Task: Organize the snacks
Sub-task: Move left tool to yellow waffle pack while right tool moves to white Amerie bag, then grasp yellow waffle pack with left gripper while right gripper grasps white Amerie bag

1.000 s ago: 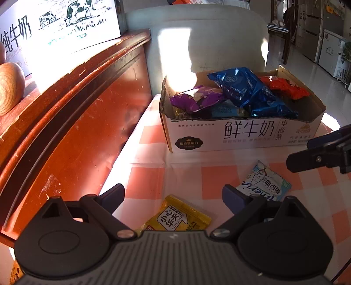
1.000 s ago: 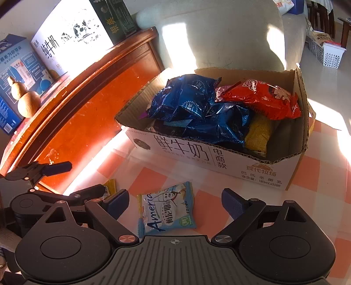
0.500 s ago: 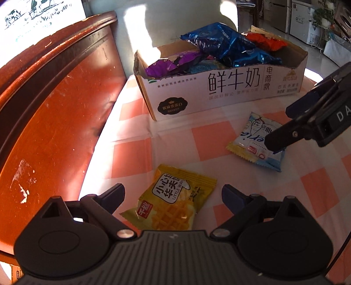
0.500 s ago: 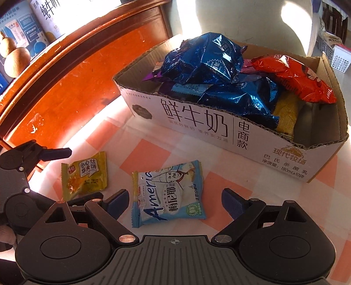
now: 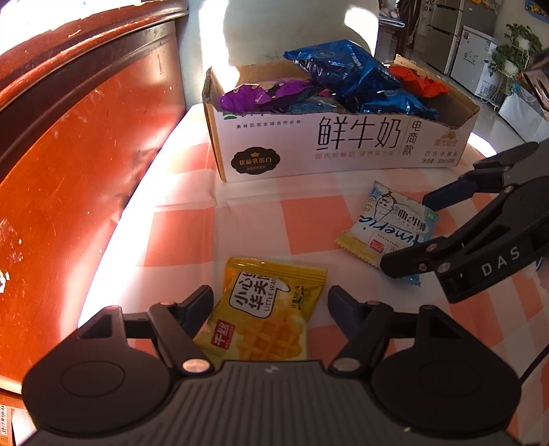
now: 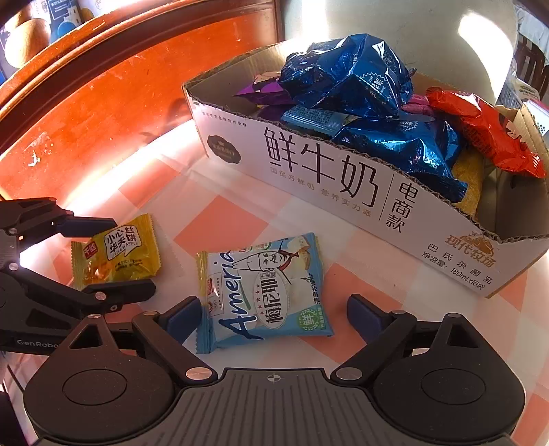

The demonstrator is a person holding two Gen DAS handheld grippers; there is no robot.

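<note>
The left gripper (image 5: 269, 302) has its jaws spread wide, and the yellow waffle packet (image 5: 266, 315) lies flat on the checked tablecloth (image 5: 308, 226) between its two fingers; I cannot tell if the fingers touch the packet, but they do not press it. The right gripper (image 6: 272, 310) is also released, with its fingers on both sides of the pale blue snack packet (image 6: 264, 291), which lies flat on the cloth as well. The two packets lie near each other, the yellow one on the left and the blue one on the right.

Farther away stands the white cardboard box (image 5: 343, 151) with large black Chinese characters on its near wall. It is already full of snacks: blue foil bags (image 6: 360, 79) are piled high in the middle, a purple bag (image 5: 267, 97) is at the left end and a red-orange bag (image 6: 480, 133) at the right end. The near wall of the box stands between the two packets and the inside of the box.

On the left, a reddish wooden furniture panel (image 5: 68, 154) rises just beside the table edge, close to the left gripper. Behind the box there is a pale rounded chair back (image 6: 394, 20)
</note>
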